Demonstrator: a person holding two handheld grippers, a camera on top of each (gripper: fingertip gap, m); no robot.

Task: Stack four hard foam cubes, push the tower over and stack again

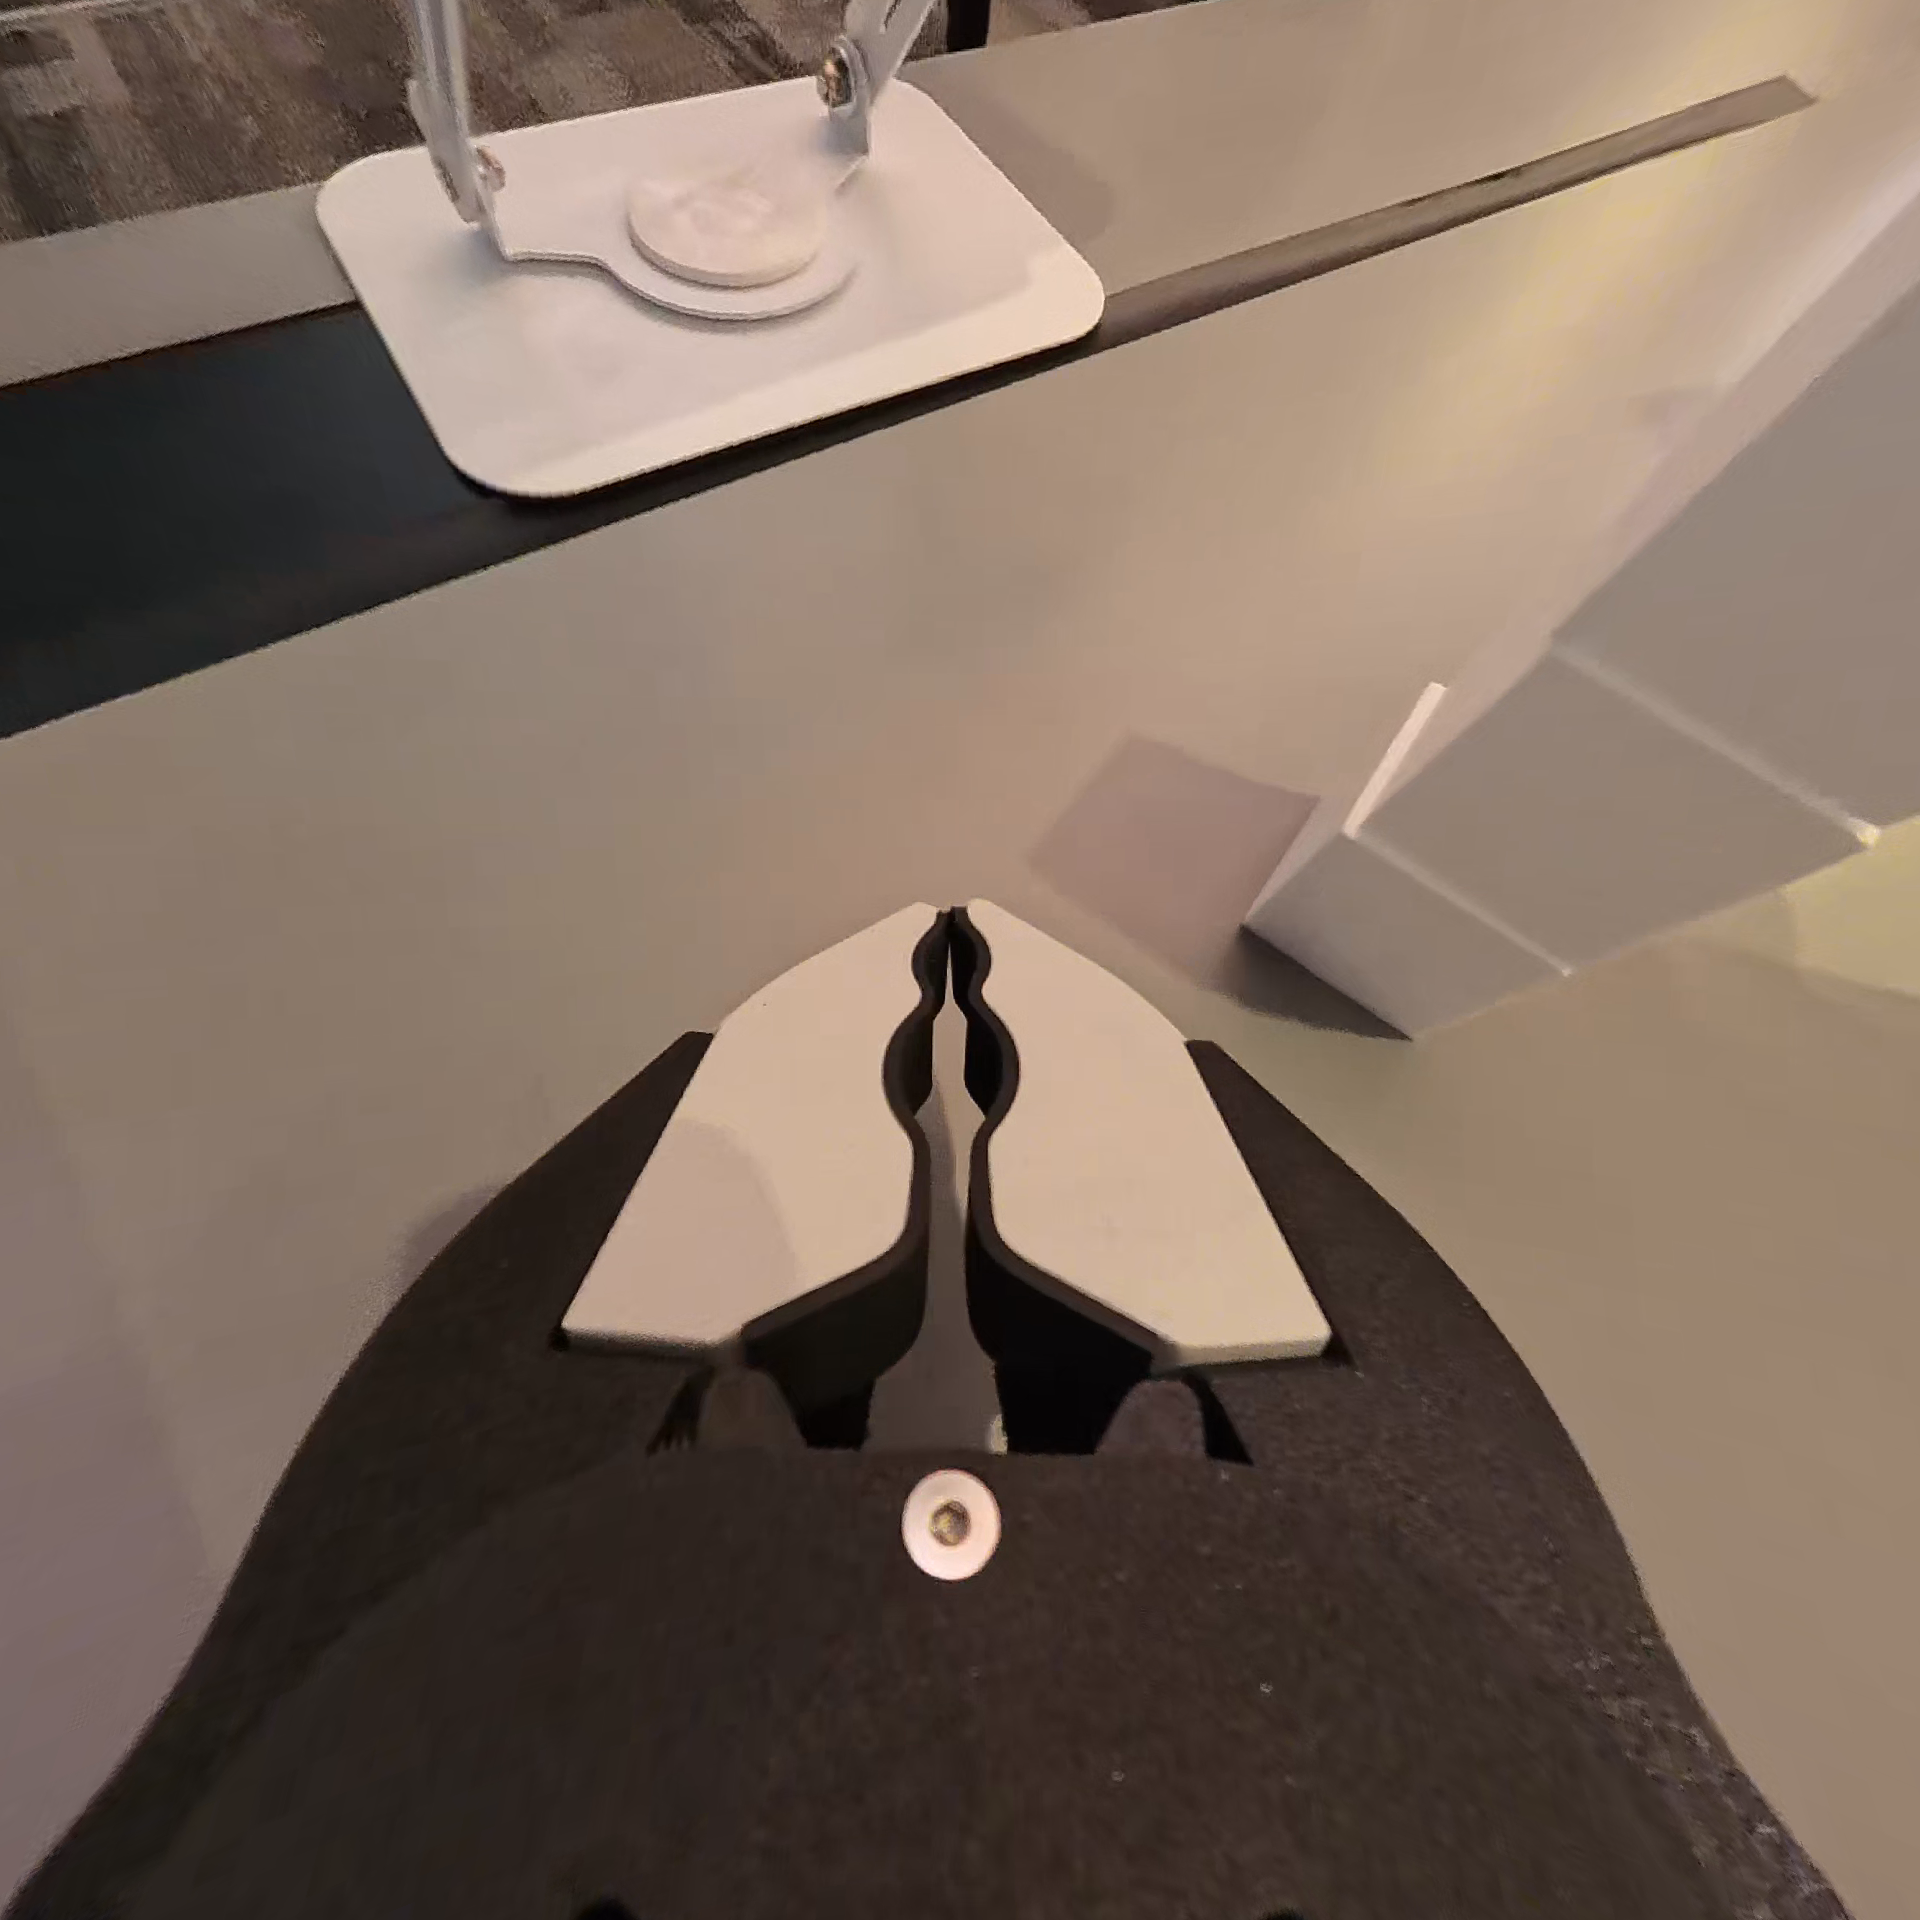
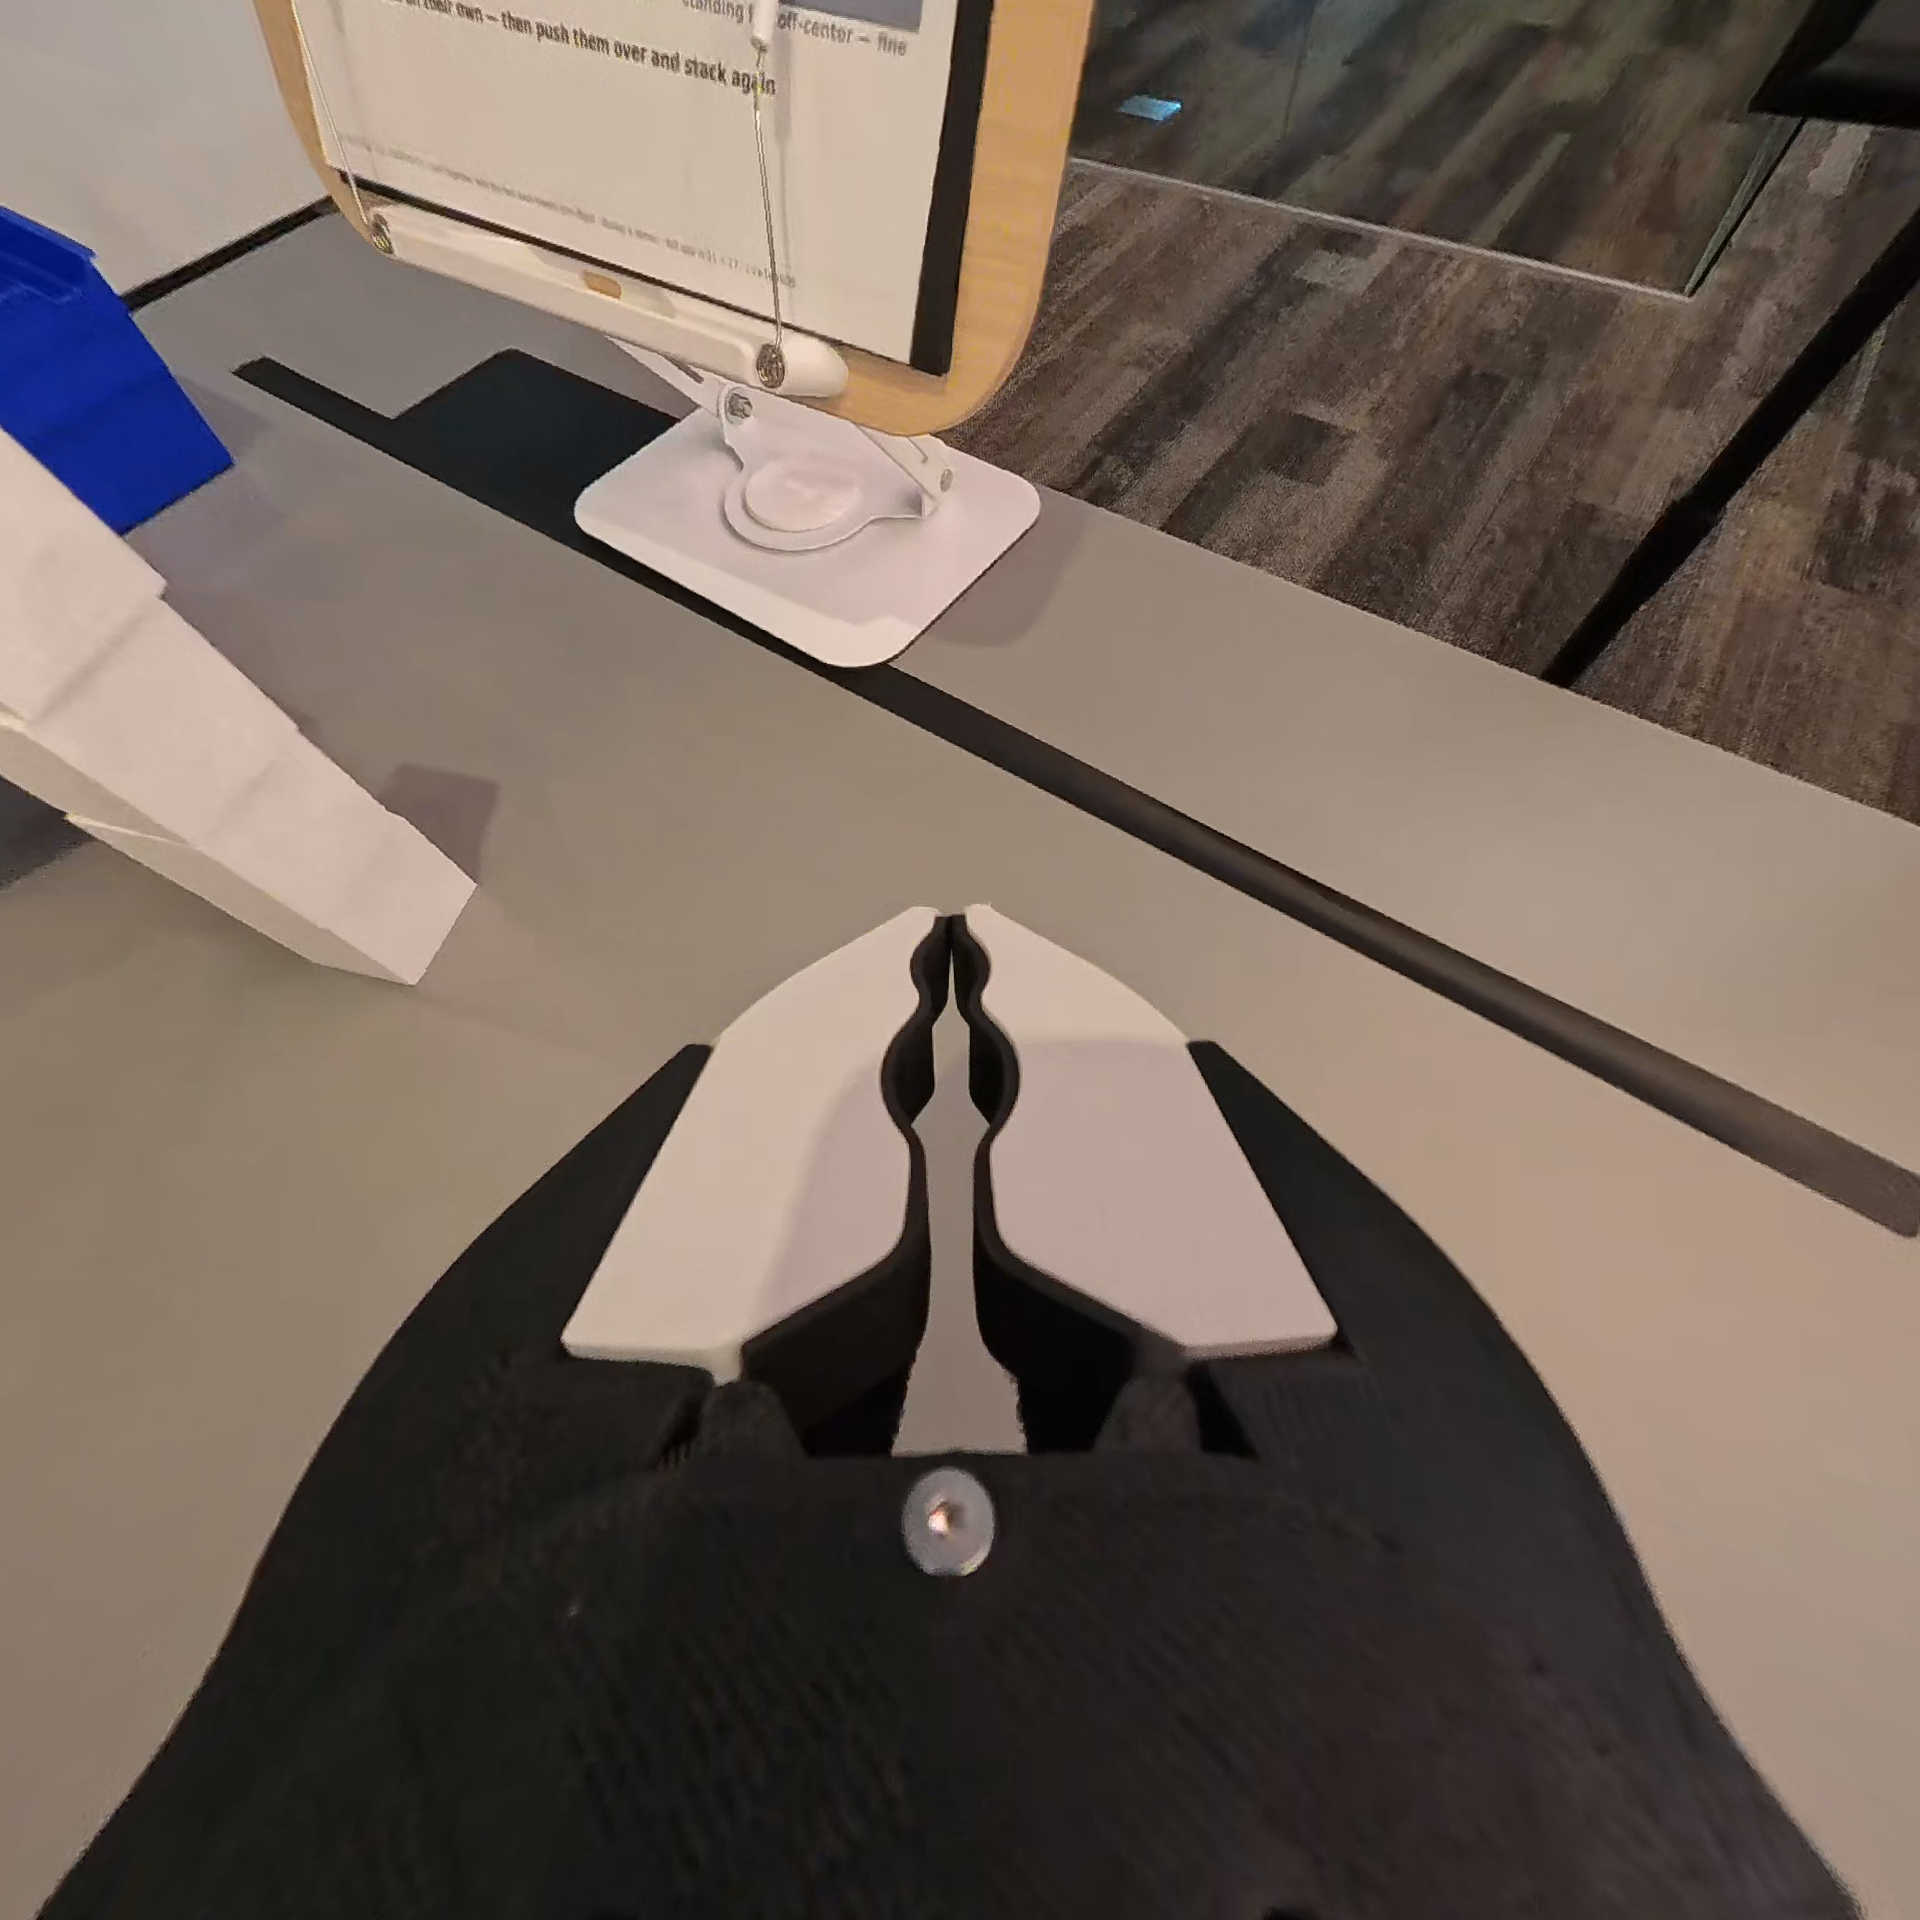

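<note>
A tower of white foam cubes [image 1: 1621, 810] stands on the grey table at the right edge of the left wrist view. It also shows at the left edge of the right wrist view [image 2: 208, 769]. The cubes sit slightly offset from one another. My left gripper [image 1: 953, 914] is shut with nothing between its fingertips, left of the tower's base and apart from it. My right gripper [image 2: 953, 920] is shut with nothing between its fingertips, right of the tower's base and apart from it.
A white stand base [image 1: 717, 281] sits at the table's far side; in the right wrist view it [image 2: 810, 540] carries a wood-framed screen [image 2: 665, 177]. A dark strip [image 2: 1351, 914] runs across the table. A blue bin [image 2: 83, 384] stands behind the tower. Beyond the table edge is floor [image 2: 1455, 364].
</note>
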